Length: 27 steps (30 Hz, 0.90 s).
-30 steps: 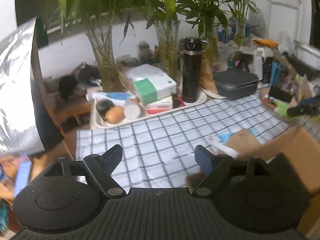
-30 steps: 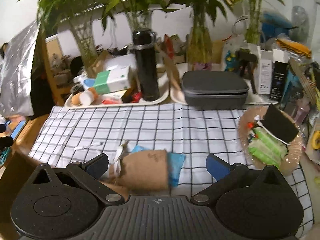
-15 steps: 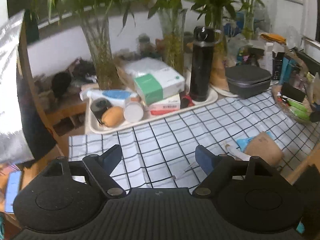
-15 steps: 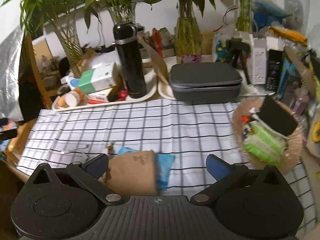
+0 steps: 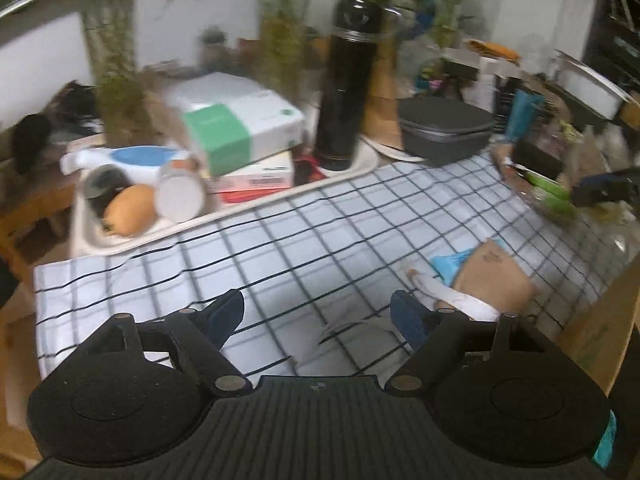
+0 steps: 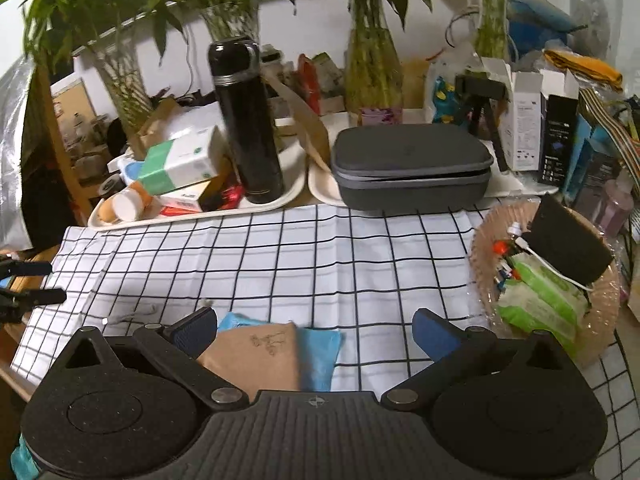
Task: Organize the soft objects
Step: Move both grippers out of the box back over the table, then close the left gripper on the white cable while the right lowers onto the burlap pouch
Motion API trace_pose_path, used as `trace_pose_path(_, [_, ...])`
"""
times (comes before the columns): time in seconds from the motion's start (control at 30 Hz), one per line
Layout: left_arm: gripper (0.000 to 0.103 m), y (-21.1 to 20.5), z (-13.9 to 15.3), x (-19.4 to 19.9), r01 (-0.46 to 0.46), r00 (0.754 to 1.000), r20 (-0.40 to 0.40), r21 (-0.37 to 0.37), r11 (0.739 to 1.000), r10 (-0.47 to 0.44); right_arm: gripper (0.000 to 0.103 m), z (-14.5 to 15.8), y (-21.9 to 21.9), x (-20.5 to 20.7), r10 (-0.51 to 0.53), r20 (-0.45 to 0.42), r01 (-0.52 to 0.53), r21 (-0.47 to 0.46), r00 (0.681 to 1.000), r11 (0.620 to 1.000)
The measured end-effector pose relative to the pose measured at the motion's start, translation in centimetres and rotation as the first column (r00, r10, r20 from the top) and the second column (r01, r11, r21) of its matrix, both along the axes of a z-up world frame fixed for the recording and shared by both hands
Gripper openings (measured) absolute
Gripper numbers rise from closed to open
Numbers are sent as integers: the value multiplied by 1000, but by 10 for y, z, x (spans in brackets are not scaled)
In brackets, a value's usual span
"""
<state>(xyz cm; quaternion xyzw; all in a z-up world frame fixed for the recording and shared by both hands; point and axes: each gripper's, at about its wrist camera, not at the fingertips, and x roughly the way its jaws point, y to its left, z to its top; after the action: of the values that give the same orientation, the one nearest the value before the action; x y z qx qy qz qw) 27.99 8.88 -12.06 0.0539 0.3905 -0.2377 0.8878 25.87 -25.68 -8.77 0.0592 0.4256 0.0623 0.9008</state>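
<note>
A brown burlap pouch [image 6: 256, 356] lies on a blue soft item [image 6: 322, 354] on the checked cloth [image 6: 304, 264]. My right gripper [image 6: 316, 330] hovers open just above them, its left finger beside the pouch's edge and the pads touching nothing. In the left wrist view, the same pouch [image 5: 496, 280] and blue item [image 5: 450, 262] lie just right of my open left gripper [image 5: 320, 314]. A white cord end [image 5: 452, 296] trails from the pouch by the right finger. Only bare cloth lies between the left gripper's fingers.
At the back, a white tray [image 6: 292, 194] holds a black flask [image 6: 248, 120] and boxes [image 6: 180, 164]. A grey case [image 6: 412, 164] sits beside it. A woven basket [image 6: 600, 320] with green wipes stands at the right, glass vases of bamboo [image 6: 372, 68] behind. A cardboard box [image 5: 600, 320] borders the cloth.
Both grippers have sunk toward the cloth. The left one has swung so the pouch now lies close by its right finger. The pouch has slid lower under the right gripper.
</note>
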Motion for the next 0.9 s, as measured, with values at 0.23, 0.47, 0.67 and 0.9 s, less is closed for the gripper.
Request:
trace_pose_path(0.23, [80, -11, -26, 17, 19, 999, -31, 152, 988, -15, 103, -6, 2, 9, 14, -5, -14, -30, 1000, 999])
trace_pose_path(0.47, [73, -15, -40, 17, 129, 991, -55, 171, 977, -122, 103, -10, 12, 16, 42, -20, -43, -72, 999, 996])
trace_pose_path(0.67, [39, -23, -59, 23, 163, 985, -98, 274, 948, -141, 103, -12, 21, 18, 79, -27, -81, -102, 997, 992])
trace_pose_path(0.9, [34, -30, -67, 21, 221, 973, -131, 288, 932, -191, 103, -11, 21, 18, 77, -24, -79, -105, 997, 991])
